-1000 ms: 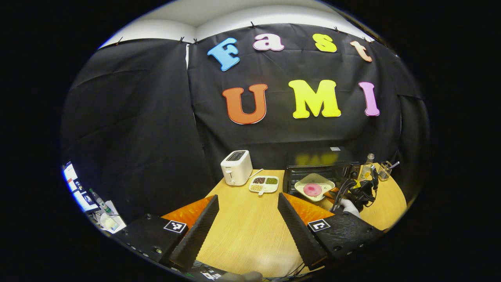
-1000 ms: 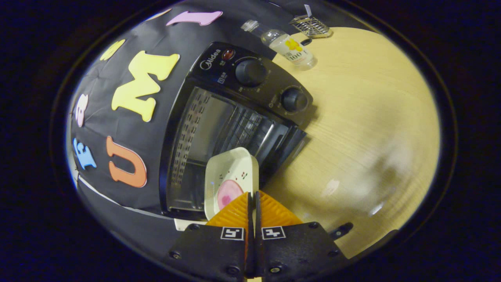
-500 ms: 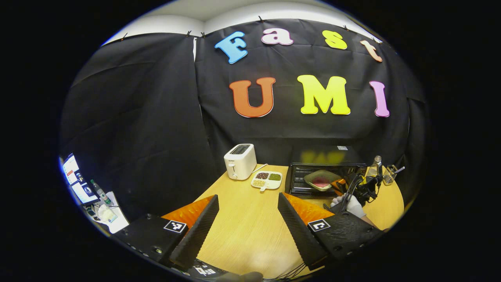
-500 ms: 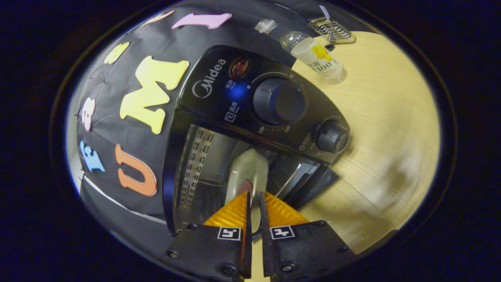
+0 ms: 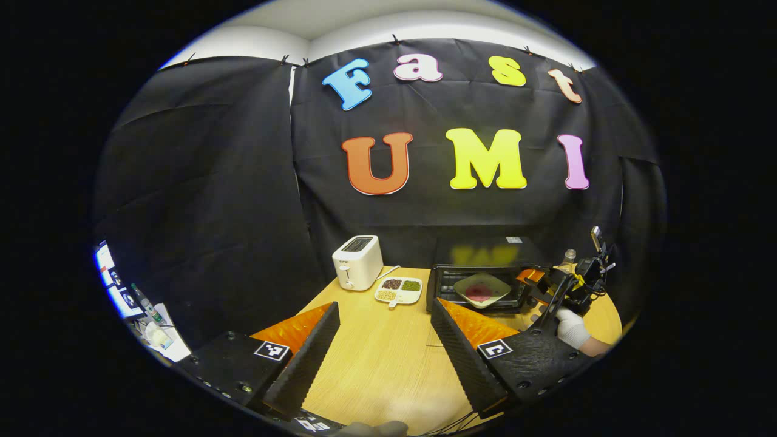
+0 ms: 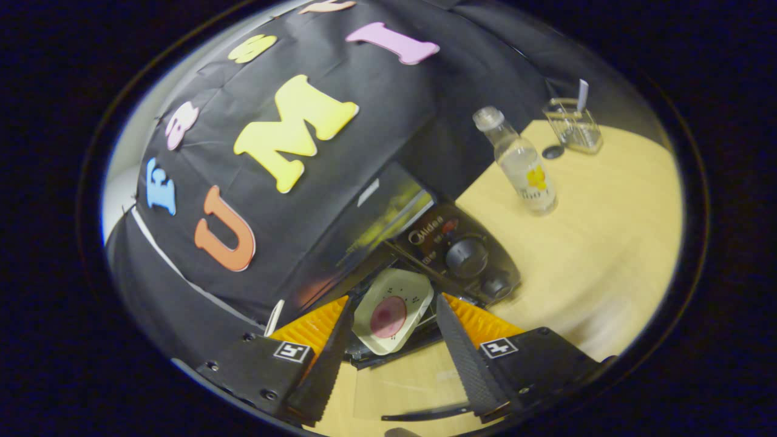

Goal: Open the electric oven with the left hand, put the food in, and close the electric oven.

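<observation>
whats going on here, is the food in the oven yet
A person with a gripper in each hand is loading an electric oven on a wooden table. The door is down and the plate of food sits in the oven's opening. The right gripper is open with the plate between its fingers, not pressing it. The left gripper is open over the table, short of the oven. The door is not yet closed.

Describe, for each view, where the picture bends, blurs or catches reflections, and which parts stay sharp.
Left gripper view: fisheye curves the booth wall; the oven top reflects yellow; the toaster and the left gripper are sharp. Right gripper view: tilted; the table blurs toward its right edge; the bottle and the plate, between the right gripper fingers, stay clear.
</observation>
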### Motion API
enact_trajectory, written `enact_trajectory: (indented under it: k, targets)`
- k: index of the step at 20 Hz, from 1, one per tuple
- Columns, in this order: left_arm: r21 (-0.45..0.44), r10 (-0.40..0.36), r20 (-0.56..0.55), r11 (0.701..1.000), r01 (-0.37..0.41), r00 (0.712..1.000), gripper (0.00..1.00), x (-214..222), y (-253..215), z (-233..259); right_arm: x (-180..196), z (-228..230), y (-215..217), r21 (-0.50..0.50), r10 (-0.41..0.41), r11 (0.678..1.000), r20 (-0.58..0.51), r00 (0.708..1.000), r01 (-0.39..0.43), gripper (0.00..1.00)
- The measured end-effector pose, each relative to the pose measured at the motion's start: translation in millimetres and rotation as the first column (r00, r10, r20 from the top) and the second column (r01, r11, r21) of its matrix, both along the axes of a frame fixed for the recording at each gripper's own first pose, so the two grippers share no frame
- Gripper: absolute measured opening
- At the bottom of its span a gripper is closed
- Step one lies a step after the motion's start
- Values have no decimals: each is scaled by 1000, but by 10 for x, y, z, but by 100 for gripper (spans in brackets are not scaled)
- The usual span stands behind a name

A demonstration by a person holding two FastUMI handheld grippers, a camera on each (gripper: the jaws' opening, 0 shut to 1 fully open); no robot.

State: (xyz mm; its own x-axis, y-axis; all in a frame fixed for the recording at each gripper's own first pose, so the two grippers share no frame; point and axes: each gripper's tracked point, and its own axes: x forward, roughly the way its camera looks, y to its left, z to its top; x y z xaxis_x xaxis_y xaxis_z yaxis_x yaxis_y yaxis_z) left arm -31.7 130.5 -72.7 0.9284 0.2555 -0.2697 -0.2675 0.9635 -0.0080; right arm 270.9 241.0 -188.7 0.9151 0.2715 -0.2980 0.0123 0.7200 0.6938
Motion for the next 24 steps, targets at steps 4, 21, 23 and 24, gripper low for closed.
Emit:
enact_trajectory:
  k: [4,21,23,24]
  targets:
    - [-17,-66,53,998,67,996,97,21,-56,55,-522,431,-302,-217,47,976,83,995,-28,92]
    - [-15,-247,35,969,247,968,95,199,-825,-771,-2164,1272,-2040,-636,-7,761,192,981,130,96]
    - [-27,-272,-4,962,271,962,95,222,-1084,-1015,-2207,1241,-2132,-643,12,758,176,984,106,96]
    - [-35,-286,-24,958,285,958,95,246,-1214,-1121,-2202,1237,-2176,-649,20,755,170,985,97,96]
